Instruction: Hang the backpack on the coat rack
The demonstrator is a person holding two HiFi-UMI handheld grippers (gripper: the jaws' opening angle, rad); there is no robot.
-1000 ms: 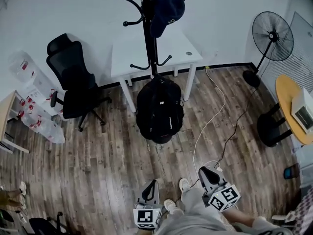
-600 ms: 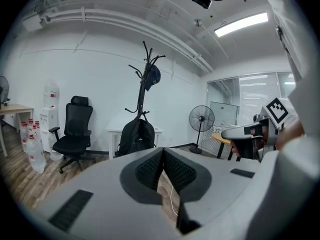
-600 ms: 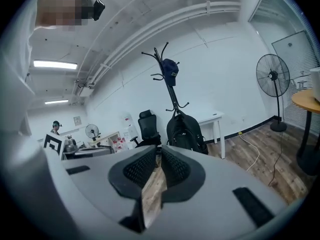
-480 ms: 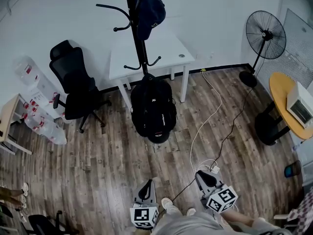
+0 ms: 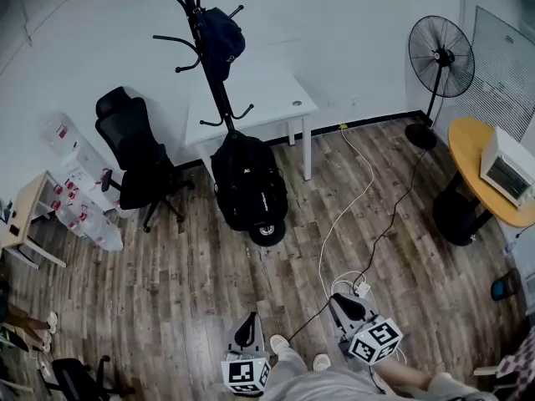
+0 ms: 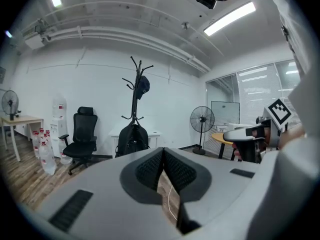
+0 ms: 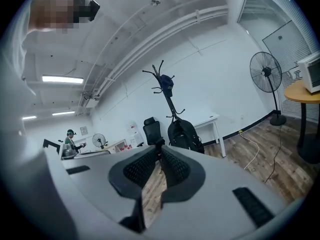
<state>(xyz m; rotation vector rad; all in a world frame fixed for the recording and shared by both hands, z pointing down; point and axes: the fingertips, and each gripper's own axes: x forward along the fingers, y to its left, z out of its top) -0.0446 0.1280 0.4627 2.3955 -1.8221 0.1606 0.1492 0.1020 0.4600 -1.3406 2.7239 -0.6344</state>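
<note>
The black backpack [image 5: 248,186] hangs against the black coat rack [image 5: 205,48], low on its pole, with its bottom just above the wooden floor. A dark cap [image 5: 221,40] hangs higher on the rack. My left gripper [image 5: 248,320] and right gripper [image 5: 340,301] are at the bottom of the head view, close to my body and far from the rack. Both are shut with nothing between the jaws. In the left gripper view the backpack [image 6: 132,139] is small beyond the left gripper [image 6: 163,150]. The right gripper [image 7: 161,148] also faces the backpack [image 7: 184,134].
A white table [image 5: 259,107] stands behind the rack and a black office chair [image 5: 138,153] to its left. A standing fan [image 5: 441,57] and a round yellow table [image 5: 481,174] are at the right. Cables [image 5: 351,207] trail across the floor. Water bottles [image 5: 79,215] stand at the left.
Both grippers have drawn back from the rack, staying shut. The rack and the hanging backpack now look smaller and sit further left in the head view.
</note>
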